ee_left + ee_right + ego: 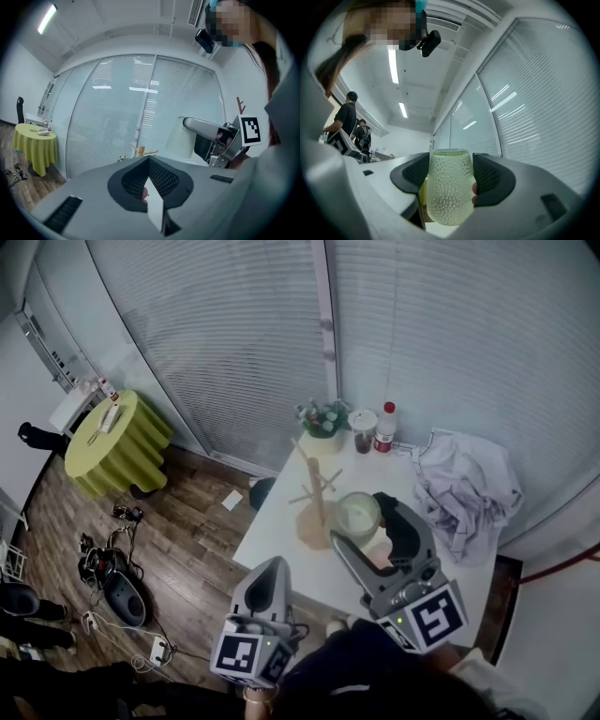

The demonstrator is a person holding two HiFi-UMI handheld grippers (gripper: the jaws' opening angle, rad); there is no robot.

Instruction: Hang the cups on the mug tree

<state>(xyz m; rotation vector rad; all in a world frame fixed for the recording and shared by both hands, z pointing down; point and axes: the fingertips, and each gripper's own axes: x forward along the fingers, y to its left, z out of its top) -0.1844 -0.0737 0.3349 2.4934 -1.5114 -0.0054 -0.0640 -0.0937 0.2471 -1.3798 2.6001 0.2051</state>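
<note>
On my feed the white desk (274, 526) fills the middle, and I take my bearings from the wooden mug tree (314, 491) standing on it. None of the pegs I can see carries anything. A crumpled pale cloth (466, 491) lies on the desk well to the right of the mug tree.

The right hand-held gripper (356, 518) comes in from the near right of the mug tree. Its jaws stand wide apart and are clamped on a pale green dimpled cup (449, 187), with a dark pad pressed against each flank. The cup sits upright in that grip, rim up, just beside the mug tree's trunk on its right side. I cannot tell from here whether cup and trunk touch.

The left hand-held gripper (149, 179) sits on the near side of the mug tree, well apart from it, by the desk's front edge. Its jaws are closed together with nothing between the pads.

A red-capped bottle (384, 427) stands beyond the mug tree, towards the blinds.
</note>
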